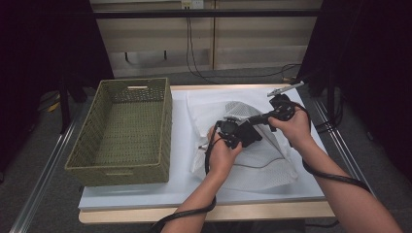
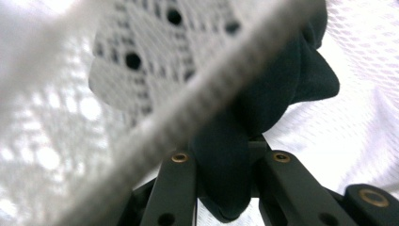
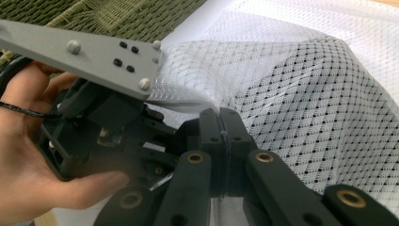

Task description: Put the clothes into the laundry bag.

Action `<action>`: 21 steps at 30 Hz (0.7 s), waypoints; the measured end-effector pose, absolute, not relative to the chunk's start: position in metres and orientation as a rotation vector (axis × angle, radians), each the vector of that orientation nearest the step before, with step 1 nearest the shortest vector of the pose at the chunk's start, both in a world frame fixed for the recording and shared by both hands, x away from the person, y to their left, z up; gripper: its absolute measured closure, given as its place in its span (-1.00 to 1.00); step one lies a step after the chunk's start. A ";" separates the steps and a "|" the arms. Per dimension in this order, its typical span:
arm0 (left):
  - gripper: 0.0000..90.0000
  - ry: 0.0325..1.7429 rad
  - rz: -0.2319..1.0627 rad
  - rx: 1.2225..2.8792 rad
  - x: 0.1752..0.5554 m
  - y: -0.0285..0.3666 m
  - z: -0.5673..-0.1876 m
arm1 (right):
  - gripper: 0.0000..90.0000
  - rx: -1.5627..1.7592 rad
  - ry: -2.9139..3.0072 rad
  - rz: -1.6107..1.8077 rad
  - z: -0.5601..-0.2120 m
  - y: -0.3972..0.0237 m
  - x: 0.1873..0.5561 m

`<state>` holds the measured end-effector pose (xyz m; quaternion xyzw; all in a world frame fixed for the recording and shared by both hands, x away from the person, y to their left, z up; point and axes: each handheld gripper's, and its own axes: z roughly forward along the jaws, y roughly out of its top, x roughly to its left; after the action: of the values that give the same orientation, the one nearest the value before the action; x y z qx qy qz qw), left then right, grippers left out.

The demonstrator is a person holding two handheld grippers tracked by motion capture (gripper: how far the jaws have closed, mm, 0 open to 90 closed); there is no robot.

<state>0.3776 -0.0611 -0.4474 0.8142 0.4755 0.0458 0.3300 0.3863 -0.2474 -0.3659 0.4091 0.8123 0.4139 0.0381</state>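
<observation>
Black jaws of the right gripper (image 3: 221, 141) stand pressed together on a fold of the white mesh laundry bag (image 3: 301, 94); the left gripper (image 2: 226, 188) pinches a dark cloth (image 2: 263, 108), seemingly a sock, amid that mesh, jaws nearly closed on it; the bag lies spread on the white-covered bench (image 1: 184, 170), right of the woven green basket (image 1: 121, 131); both hands meet over its middle. I judge the bag light, limp and snag-prone, sliding easily on the sheet; best held at its hemmed mouth edge, since single mesh layers stretch and slip; the dark cloth is soft, compressible, easily bunched.
</observation>
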 end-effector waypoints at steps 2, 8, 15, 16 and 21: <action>0.79 1.249 0.126 2.111 0.380 -0.060 -0.447 | 1.00 1.257 2.498 1.264 -0.367 -0.248 0.386; 0.74 1.242 0.181 2.088 0.383 -0.058 -0.446 | 1.00 1.262 2.496 1.260 -0.367 -0.248 0.387; 0.45 1.229 0.052 2.117 0.377 -0.053 -0.445 | 1.00 1.256 2.503 1.245 -0.369 -0.245 0.387; 0.40 1.223 0.035 2.116 0.376 -0.052 -0.445 | 1.00 1.262 2.504 1.247 -0.370 -0.244 0.387; 0.23 1.204 0.022 2.126 0.369 -0.048 -0.438 | 1.00 1.254 2.514 1.241 -0.370 -0.242 0.386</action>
<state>0.3692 -0.0476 -0.4382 0.8177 0.4630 0.0086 0.3420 0.3865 -0.2421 -0.3703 0.4082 0.8180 0.4038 0.0351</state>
